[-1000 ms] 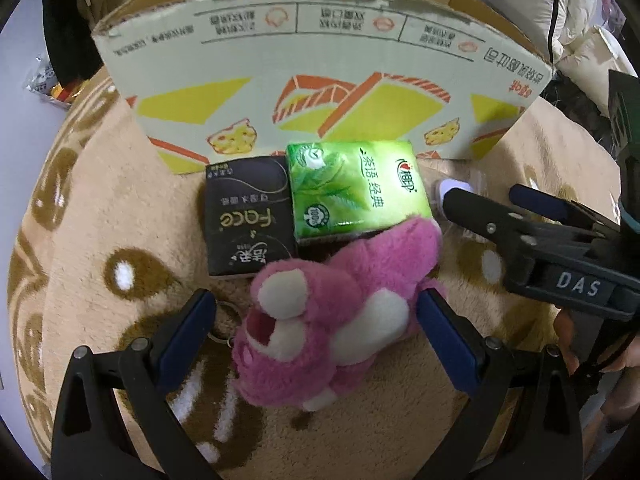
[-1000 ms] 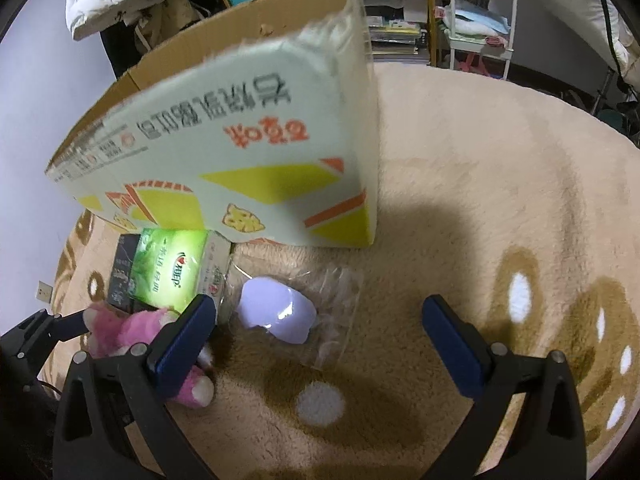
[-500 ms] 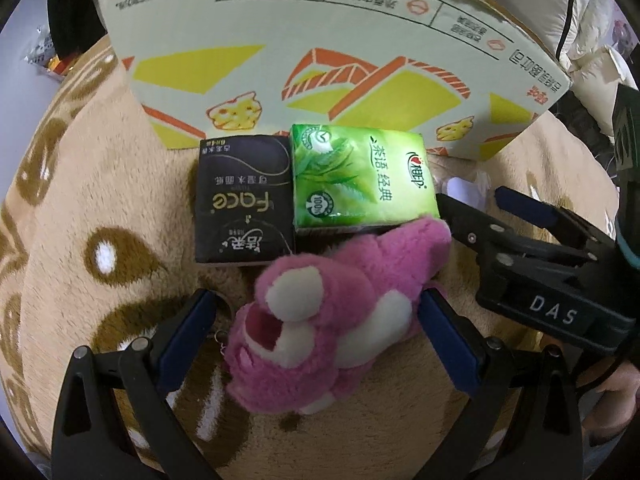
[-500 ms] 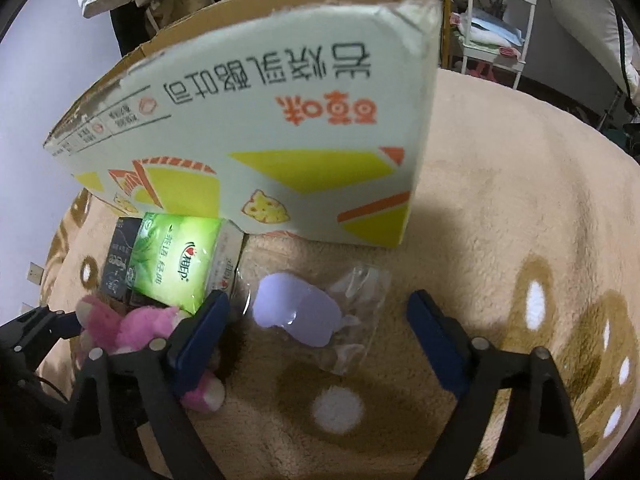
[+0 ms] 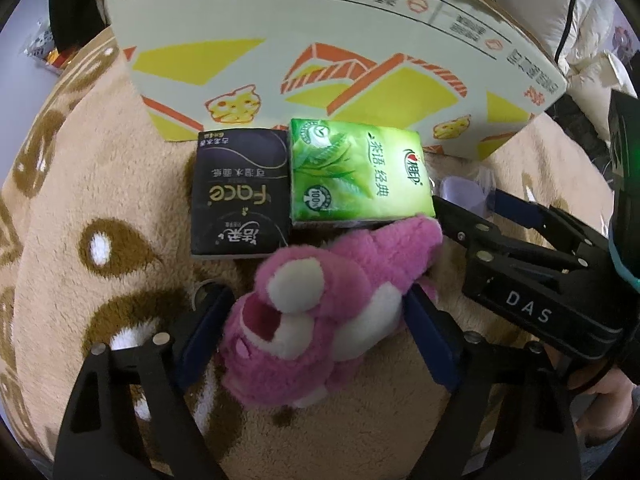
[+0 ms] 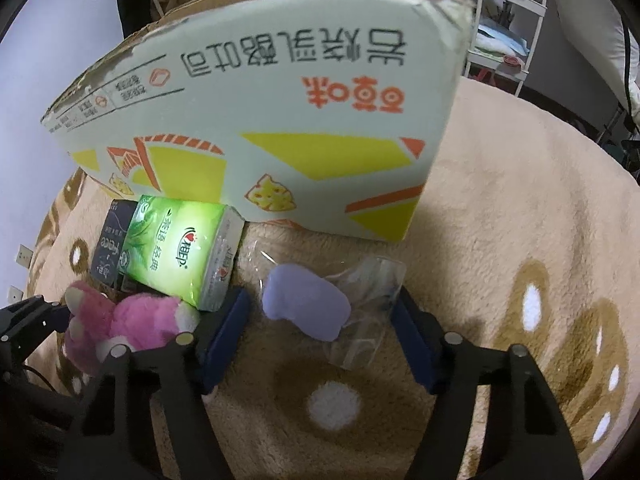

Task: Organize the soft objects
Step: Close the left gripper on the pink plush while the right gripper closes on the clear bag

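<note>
Both tongs are standing apart: left gripper (image 5: 314, 322) is straddling the pink plush toy (image 5: 320, 312), right gripper (image 6: 322, 330) the bagged purple pad (image 6: 306, 306). Only the right view is showing that pad whole; tissue packs (image 5: 360, 174) are lying at twelve o'clock.

Left tongs (image 5: 316, 328): black angular frame, blue pads (image 5: 430, 344) on the fingers, round silver screw heads at the joints. Right tongs (image 6: 322, 332): same build, with white "DAS" lettering on the side of the body. Bare skin of the right hand (image 5: 604, 396) shows behind the body.
</note>
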A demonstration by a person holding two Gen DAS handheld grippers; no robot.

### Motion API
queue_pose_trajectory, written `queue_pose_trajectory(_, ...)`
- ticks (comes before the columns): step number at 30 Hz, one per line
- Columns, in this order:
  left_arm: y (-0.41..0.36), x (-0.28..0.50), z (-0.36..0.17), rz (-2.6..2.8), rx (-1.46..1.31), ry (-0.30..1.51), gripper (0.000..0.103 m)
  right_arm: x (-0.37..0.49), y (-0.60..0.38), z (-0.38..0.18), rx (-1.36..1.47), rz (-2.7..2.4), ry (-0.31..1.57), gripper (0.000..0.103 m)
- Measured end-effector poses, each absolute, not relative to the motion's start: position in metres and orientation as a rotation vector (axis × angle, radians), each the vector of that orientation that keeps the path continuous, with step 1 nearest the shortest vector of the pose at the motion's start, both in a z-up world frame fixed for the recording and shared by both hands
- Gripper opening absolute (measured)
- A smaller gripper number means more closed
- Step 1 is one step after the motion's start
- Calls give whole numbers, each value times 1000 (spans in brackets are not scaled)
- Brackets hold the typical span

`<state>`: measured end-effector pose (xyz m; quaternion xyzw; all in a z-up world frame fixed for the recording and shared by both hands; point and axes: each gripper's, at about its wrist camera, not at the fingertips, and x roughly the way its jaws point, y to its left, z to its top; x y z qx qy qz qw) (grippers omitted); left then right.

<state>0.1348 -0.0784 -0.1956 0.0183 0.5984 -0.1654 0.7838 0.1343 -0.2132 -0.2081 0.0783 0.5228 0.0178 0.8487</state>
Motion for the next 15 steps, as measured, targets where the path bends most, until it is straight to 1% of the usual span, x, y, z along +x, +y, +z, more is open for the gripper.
queue_pose_trajectory(1,-78,134,-196,-356,41,1288,85,134,-214,-207,176,38,1100,71)
queue_pose_trajectory(4,-80,132,-193,-347,63,1271,85,134,-220,-203,196,34,1096,61)
queue_pose_trajectory(8,-82,127,-184,-333,73,1253,82,134,-227,-197,235,51,1086,50)
queue_pose_trajectory(15,-65,118,-168,-259,49,1197,79,129,-235,-182,282,69,1070,38)
